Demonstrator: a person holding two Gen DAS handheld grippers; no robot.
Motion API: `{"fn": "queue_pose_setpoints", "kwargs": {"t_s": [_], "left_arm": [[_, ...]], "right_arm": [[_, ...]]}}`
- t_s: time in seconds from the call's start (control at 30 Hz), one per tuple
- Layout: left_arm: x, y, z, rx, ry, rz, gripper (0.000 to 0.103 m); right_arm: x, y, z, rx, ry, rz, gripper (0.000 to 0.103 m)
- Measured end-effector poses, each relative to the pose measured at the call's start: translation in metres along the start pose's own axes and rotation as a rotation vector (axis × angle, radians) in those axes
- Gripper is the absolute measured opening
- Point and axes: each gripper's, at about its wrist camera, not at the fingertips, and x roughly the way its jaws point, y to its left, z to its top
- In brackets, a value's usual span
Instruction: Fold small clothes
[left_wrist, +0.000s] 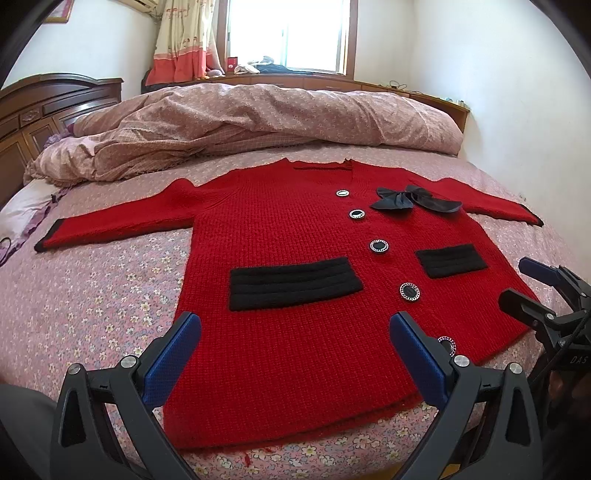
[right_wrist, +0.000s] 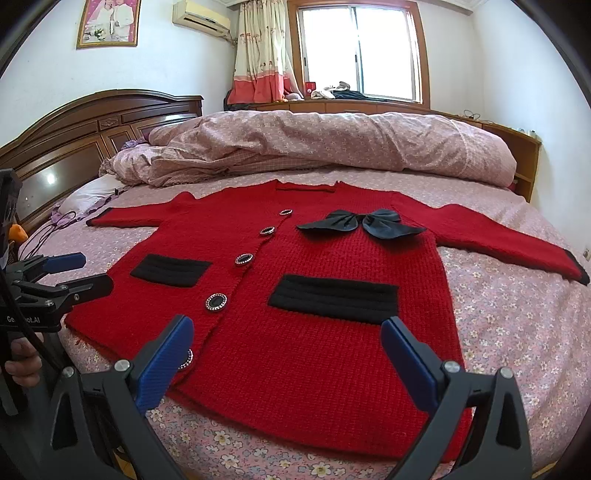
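A small red knit cardigan lies flat and face up on the bed, sleeves spread to both sides. It has two black pockets, a black bow and a row of round buttons. It also shows in the right wrist view. My left gripper is open and empty, held just above the hem's left half. My right gripper is open and empty, above the hem's right half. The right gripper also shows at the right edge of the left wrist view, and the left gripper at the left edge of the right wrist view.
The bed has a pink floral sheet. A bunched pink duvet lies behind the cardigan. A dark wooden headboard stands at the left, a white wall at the right, and a window with a cluttered ledge at the back.
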Motion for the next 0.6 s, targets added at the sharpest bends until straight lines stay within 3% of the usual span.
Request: {"fn": "queue_pose_setpoints", "kwargs": {"t_s": [0.6], "left_arm": [[0.0009, 0.0005, 0.0002, -0.004, 0.007, -0.002, 0.099]], "right_arm": [[-0.0006, 0.0032, -0.0017, -0.012, -0.007, 0.001, 0.103]]}}
